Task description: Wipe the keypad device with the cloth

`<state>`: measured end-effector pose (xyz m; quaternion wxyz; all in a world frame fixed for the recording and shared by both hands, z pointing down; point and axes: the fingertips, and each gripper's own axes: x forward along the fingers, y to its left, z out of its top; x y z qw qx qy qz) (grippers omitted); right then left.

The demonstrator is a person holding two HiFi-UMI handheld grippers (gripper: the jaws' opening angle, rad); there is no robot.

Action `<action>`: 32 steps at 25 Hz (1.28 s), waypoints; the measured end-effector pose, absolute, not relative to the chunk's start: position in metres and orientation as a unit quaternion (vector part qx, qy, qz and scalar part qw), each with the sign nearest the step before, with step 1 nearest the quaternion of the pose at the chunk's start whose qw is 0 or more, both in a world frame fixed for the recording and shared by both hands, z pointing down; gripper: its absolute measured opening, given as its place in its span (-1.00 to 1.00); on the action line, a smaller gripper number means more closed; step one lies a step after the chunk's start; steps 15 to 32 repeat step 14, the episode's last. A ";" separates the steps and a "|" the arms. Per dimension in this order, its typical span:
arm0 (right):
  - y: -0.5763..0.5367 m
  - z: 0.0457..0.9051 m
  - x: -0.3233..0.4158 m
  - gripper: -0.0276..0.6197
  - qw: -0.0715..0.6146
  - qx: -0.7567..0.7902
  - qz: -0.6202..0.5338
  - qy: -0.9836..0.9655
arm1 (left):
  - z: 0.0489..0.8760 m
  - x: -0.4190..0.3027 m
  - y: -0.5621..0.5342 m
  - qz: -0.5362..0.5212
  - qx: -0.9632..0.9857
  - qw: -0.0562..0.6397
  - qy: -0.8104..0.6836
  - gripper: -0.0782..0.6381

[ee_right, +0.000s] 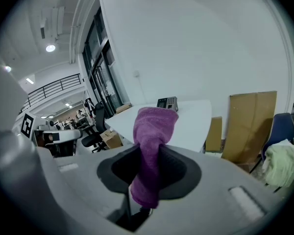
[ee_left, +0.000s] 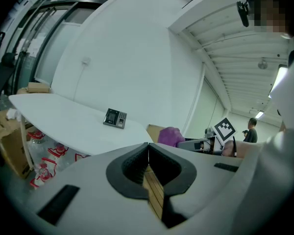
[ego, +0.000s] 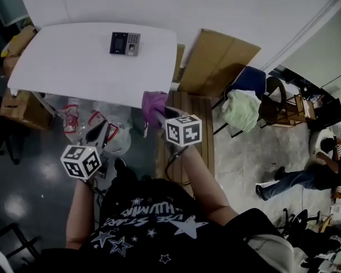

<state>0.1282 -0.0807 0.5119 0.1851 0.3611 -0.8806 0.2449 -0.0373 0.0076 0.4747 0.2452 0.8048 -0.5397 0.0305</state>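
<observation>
Right gripper view: right gripper point(ee_right: 148, 173) pinching the purple cloth point(ee_right: 154, 124), bunched past its jaws | keypad device point(ee_right: 167, 103) well ahead on white table point(ee_right: 196, 124) | left gripper point(ee_left: 148, 175) pressed together, empty | risk: unbraced device may skid under wiping; bunched cloth may slip.

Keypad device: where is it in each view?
Head view: keypad device near the top, left of centre, on the white table.
Left gripper view: left of centre, mid-height, on the table.
Right gripper view: small, near centre, just above the purple cloth.
Shared landmark: the white table under it.
</observation>
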 end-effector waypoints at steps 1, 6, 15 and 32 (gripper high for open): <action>-0.077 0.513 0.130 -0.62 0.187 0.359 0.245 -0.881 | 0.475 -0.036 0.012 0.030 0.803 0.247 -0.542 -0.76; -0.057 0.521 0.141 -0.62 0.197 0.351 0.247 -0.881 | 0.481 -0.025 0.035 0.027 0.798 0.250 -0.548 -0.76; -0.037 0.526 0.147 -0.62 0.202 0.345 0.243 -0.884 | 0.486 -0.015 0.051 0.026 0.796 0.252 -0.550 -0.76; -0.037 0.526 0.147 -0.62 0.202 0.345 0.243 -0.884 | 0.486 -0.015 0.051 0.026 0.796 0.252 -0.550 -0.76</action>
